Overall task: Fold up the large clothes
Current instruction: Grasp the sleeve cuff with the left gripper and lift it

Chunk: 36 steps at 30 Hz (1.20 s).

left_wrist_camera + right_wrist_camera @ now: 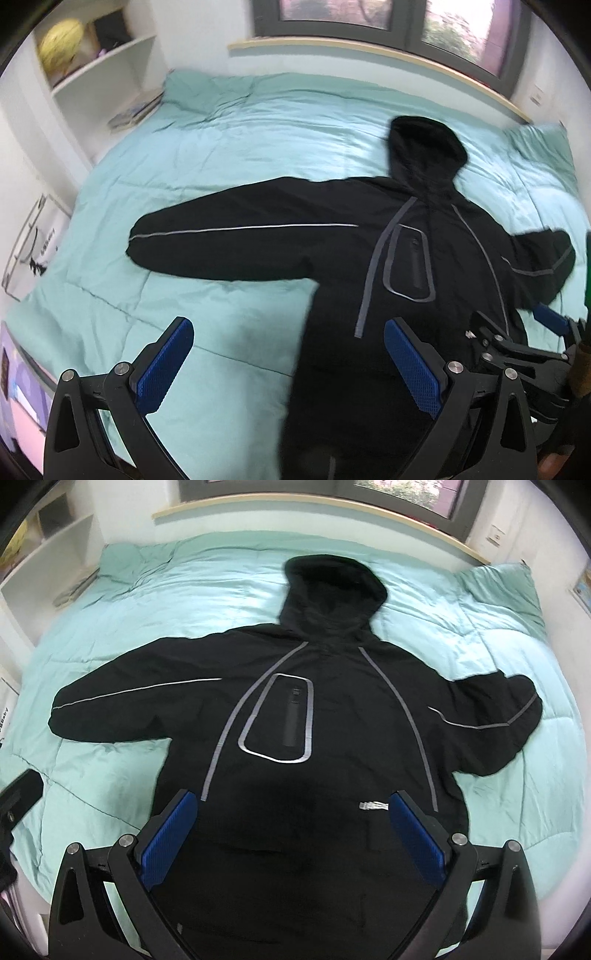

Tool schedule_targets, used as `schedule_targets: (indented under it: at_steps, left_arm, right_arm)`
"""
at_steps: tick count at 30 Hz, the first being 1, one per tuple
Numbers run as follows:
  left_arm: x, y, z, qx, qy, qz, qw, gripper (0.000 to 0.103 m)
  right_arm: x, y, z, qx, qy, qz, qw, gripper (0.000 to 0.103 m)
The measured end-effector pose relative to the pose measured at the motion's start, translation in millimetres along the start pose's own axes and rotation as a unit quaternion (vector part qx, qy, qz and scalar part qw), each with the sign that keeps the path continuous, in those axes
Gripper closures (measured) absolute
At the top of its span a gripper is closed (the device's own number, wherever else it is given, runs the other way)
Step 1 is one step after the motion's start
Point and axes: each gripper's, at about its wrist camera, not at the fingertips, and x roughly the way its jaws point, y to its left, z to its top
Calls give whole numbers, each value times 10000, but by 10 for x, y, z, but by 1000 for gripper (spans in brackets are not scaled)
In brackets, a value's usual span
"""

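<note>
A black hooded jacket (332,738) with grey reflective stripes and an outlined chest pocket lies face up on a teal quilt (110,602), hood toward the window. Its left sleeve (229,240) stretches straight out. The right sleeve (495,720) is bent back on itself. My right gripper (293,799) hovers open over the jacket's lower body, holding nothing. My left gripper (288,326) is open too, straddling the jacket's left side edge and the quilt. In the left wrist view, one of the right gripper's blue pads (550,319) shows over the jacket's right side.
White shelves (107,70) with a yellow object and stacked books stand left of the bed. A wooden sill (295,506) and window run along the far side. The quilt's near edge (29,867) drops off at lower left. A black piece of gear (18,797) pokes in there.
</note>
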Motion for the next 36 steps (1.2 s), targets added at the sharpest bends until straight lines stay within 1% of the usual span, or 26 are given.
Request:
schedule_targets:
  at_steps: [1,4,5,9,10,12,14,15,16,17,18,19,20,21,26,28,29,30,31,32,33,34,35,36]
  left_arm:
    - [61,131,35,-84,16,15,10000,1]
    - [313,733,180,-542,-1,25,9985,1]
    - [366,874,211,-658,12,31,9978,1]
    - [746,1819,358,-1502,-86,-9,9886,1]
    - [933,2133,387,-1789,-80,-100,9838,1]
    - [1198,2490,392,-2134,-52,-175,9768,1]
    - [1511,2815,391,-2443,-2,-415,9688,1]
    - [1768,3031,380,-2700,98,-687,9603,1]
    - [1933,3143,368,-2882,165,-885,9533,1]
    - [2095,3256,356,-3069,230,-991,9463,4]
    - [2313,3396,339,-3309,286,-1107,9367,8]
    - [2433,3454,329,-3428,312,-1173,9315,10]
    - [2537,3489,334,-3517,338,-1174,9281,12]
    - [2670,3534,356,-3572,334,-1138,9265,14]
    - [3046,3583,484,-3521,450,-824,9313,15]
    - [3183,3586,504,-3551,517,-746,9304,23]
    - [3219,3582,511,-3543,542,-767,9304,35]
    - [3282,3559,527,-3499,604,-810,9313,45]
    - [3292,3550,544,-3452,588,-742,9337,47]
    - [3250,3510,573,-3333,481,-646,9394,58]
    - [3172,3465,600,-3172,387,-498,9463,74]
    - [3096,3421,632,-3019,309,-362,9521,76]
    - [3010,3377,668,-2905,219,-319,9561,78]
    - [2851,3318,715,-2784,31,-321,9599,79]
  right_arm:
    - [19,79,25,-32,10,1,10000,0]
    - [97,449,113,-157,42,19,9999,0]
    - [112,532,132,-195,51,35,9998,0]
    - [157,921,188,-451,59,-18,9990,0]
    - [182,1005,211,-519,67,-48,9986,0]
    - [227,1139,252,-560,41,-157,9983,0]
    - [311,1245,319,-603,73,-117,9981,0]
    - [351,1291,354,-638,103,-123,9978,0]
    - [432,1370,416,-718,158,-169,9971,0]
    - [486,1413,456,-788,192,-190,9965,0]
    - [561,1482,517,-891,229,-221,9955,0]
    - [621,1544,570,-981,254,-270,9945,0]
    - [667,1592,608,-1049,273,-309,9936,0]
    - [735,1643,659,-1125,311,-331,9926,0]
    - [1043,1791,786,-1304,595,-289,9892,0]
    - [1126,1806,781,-1323,685,-241,9886,0]
    - [1157,1812,777,-1333,722,-224,9882,0]
    - [1189,1815,760,-1347,764,-216,9877,0]
    - [1209,1816,757,-1349,784,-213,9875,0]
    - [1236,1799,740,-1341,818,-208,9874,0]
    - [1252,1781,734,-1325,834,-200,9875,0]
    - [1267,1761,732,-1297,842,-196,9878,0]
    - [1275,1735,732,-1270,846,-195,9881,0]
    - [1280,1697,729,-1223,845,-184,9887,0]
